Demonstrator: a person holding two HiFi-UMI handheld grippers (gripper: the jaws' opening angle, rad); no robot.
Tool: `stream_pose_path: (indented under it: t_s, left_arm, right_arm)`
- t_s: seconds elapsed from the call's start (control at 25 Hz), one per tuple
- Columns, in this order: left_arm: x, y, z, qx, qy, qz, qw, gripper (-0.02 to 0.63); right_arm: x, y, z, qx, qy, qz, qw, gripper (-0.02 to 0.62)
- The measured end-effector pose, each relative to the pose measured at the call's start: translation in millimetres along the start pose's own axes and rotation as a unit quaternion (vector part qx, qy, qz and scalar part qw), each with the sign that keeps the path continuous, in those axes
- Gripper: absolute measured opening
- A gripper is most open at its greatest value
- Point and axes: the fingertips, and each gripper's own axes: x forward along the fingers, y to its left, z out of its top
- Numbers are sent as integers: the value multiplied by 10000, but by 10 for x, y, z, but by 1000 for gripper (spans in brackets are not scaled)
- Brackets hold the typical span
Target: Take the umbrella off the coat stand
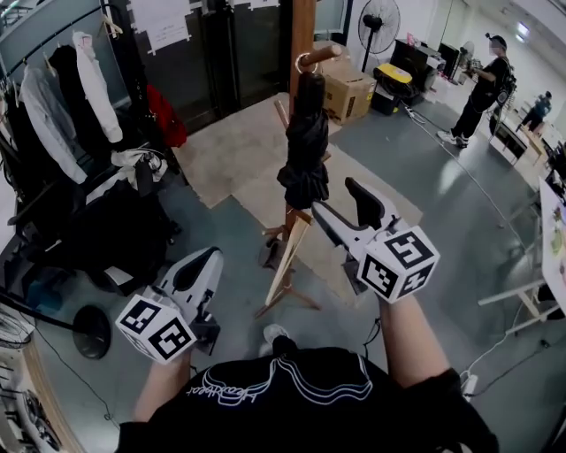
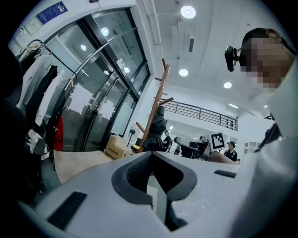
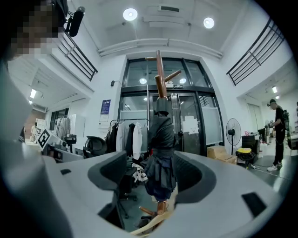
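Black umbrella (image 1: pixel 305 150) hangs on coat stand (image 1: pixel 302 26); right tongs (image 1: pixel 338 202) apart, near.

place: office-lab hall | signs: glass doors (image 3: pixel 179 123), clothes rack (image 1: pixel 62 97), cardboard boxes (image 1: pixel 347 91), standing fan (image 1: pixel 378 25), desks

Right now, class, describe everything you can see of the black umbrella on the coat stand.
The umbrella is black, cloth-covered and folded, with its fabric loosely bunched toward the lower end. It hangs upright against the wooden coat stand, and a light ring at its top sits round a wooden peg. The right gripper points at its lower end with jaws apart, not closed on it.
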Motion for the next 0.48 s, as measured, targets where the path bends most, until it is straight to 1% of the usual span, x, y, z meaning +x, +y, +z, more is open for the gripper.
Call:
stream_pose_path:
  t_s: [0.16, 0.4, 0.48]
  left_arm:
    - [77, 160, 40, -55, -28, 102, 9999, 6]
    - [124, 421, 132, -139, -115, 261, 9995, 6]
    - [134, 495, 152, -136, -129, 301, 9994, 6]
  right_arm:
    - [239, -128, 14, 53, -6, -41, 10000, 310]
    - [587, -302, -12, 68, 75, -298, 9995, 311]
    - [673, -330, -26, 106, 68, -324, 9994, 314]
